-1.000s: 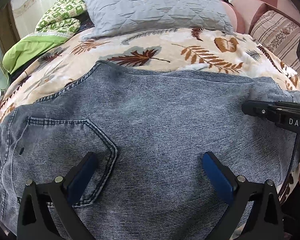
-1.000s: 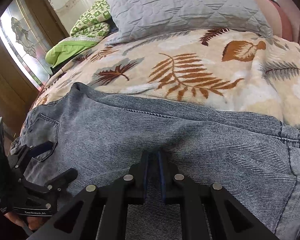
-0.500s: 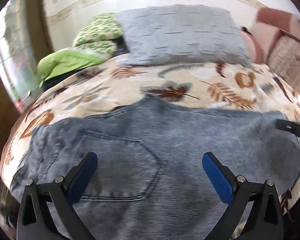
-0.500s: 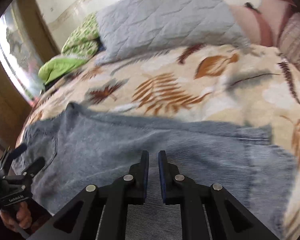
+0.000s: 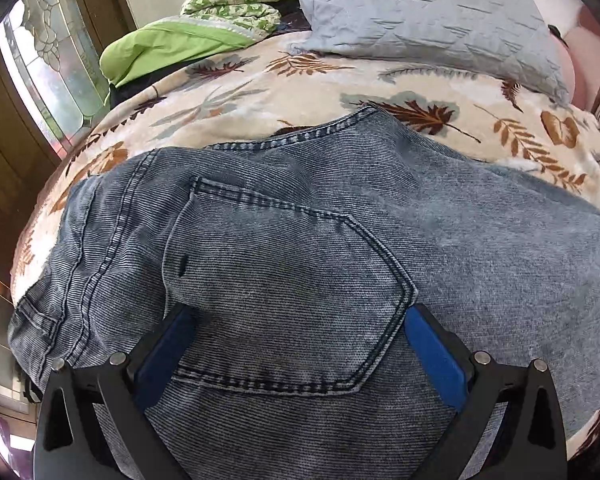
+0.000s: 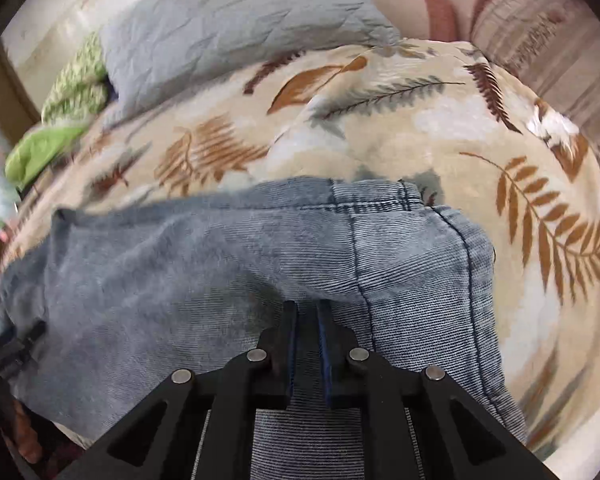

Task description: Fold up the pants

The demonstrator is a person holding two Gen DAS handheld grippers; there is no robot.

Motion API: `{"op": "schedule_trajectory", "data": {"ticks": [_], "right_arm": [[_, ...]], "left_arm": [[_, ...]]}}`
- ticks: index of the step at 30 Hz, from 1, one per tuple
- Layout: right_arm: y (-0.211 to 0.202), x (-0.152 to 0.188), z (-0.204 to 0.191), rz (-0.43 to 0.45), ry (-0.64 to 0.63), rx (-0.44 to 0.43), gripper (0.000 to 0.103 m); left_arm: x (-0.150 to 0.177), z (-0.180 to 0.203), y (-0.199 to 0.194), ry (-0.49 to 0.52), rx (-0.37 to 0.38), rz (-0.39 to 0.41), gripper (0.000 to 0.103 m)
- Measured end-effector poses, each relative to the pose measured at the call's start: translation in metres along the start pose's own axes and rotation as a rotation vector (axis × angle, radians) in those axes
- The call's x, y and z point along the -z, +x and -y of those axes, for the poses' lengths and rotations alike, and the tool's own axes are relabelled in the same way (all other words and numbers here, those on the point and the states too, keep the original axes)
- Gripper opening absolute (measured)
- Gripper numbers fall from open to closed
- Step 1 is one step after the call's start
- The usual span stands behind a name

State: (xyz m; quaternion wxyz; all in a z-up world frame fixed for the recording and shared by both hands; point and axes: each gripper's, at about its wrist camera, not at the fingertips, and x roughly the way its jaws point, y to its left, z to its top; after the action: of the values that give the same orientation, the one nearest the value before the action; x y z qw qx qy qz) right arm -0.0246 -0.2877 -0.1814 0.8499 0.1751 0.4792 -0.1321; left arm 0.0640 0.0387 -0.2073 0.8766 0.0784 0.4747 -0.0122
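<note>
Denim: the faded blue jeans (image 5: 308,248) lie spread flat on a cream fleece blanket with a brown and grey leaf print (image 5: 228,92), which covers the bed. The stitched back pocket (image 5: 284,300) faces up in the left wrist view, with the waistband end toward the left of that picture. In the right wrist view, the stitched hem end (image 6: 384,208) of the jeans sits toward the right.

Left gripper (image 5: 296,356): jaws spread wide apart, blue pads (image 5: 434,356) on either side of the back pocket. Nothing is held between them. Whether the pads touch the cloth cannot be determined.

Right gripper (image 6: 307,344): jaws drawn nearly together, with a fold of the denim pinched in the narrow gap between them, near the hem end.

Other items on the bed: a grey quilted pillow (image 5: 420,12) at the far side, resting on the blanket; a green and white patterned cloth bundle (image 5: 236,4) beside it to the left; a plain lime green cloth (image 5: 168,44) in front of that bundle. The right wrist view is partly blurred.
</note>
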Motion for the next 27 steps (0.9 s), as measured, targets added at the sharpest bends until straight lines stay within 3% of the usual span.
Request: {"op": "schedule_trajectory", "data": {"ticks": [20, 27], "right_arm": [[-0.004, 0.013, 0.009, 0.042, 0.057, 0.005, 0.012], [-0.003, 0.010, 0.008, 0.053, 0.064, 0.019, 0.012]], "left_arm": [[0.006, 0.001, -0.004, 0.015, -0.017, 0.045, 0.103], [0.000, -0.004, -0.010, 0.025, 0.025, 0.030, 0.103]]}}
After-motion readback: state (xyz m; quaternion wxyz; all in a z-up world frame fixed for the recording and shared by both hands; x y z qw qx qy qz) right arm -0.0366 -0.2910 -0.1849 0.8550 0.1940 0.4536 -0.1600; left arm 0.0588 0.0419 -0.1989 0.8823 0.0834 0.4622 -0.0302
